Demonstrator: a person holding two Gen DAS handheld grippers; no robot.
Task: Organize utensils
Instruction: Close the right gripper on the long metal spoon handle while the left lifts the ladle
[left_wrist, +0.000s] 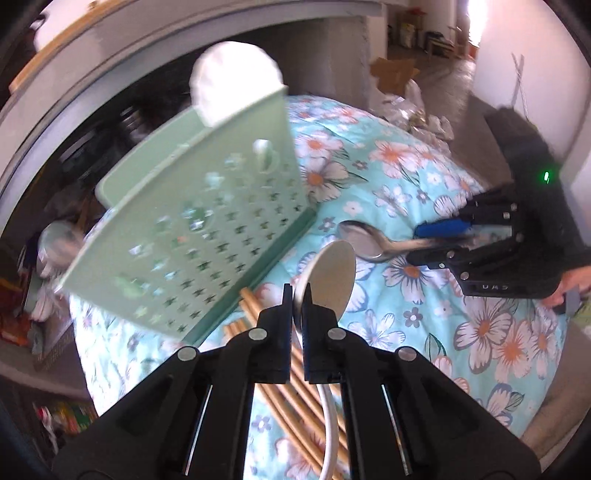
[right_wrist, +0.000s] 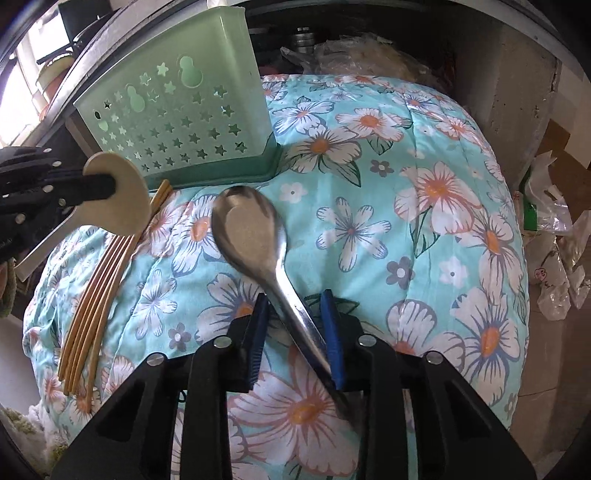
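My left gripper (left_wrist: 297, 291) is shut on the neck of a beige flat spoon (left_wrist: 334, 273), held off the cloth just right of the green perforated utensil basket (left_wrist: 192, 221). A white round-headed utensil (left_wrist: 232, 77) stands in that basket. Several wooden chopsticks (left_wrist: 255, 314) lie under my left gripper. My right gripper (right_wrist: 294, 299), with blue pads (right_wrist: 334, 332), is shut on the handle of a metal spoon (right_wrist: 251, 232). The handle crosses the jaws diagonally, and the bowl rests on the cloth. The right wrist view also shows the basket (right_wrist: 177, 122), the chopsticks (right_wrist: 96, 295) and the beige spoon (right_wrist: 125, 206).
Everything sits on a rounded surface under a turquoise floral cloth (right_wrist: 424, 129) that drops away at its edges. A dark shelf opening lies behind the basket. Crumpled plastic bags (right_wrist: 554, 258) and a cardboard box (left_wrist: 395, 70) are off to the right. A hand (left_wrist: 572, 288) holds the right gripper.
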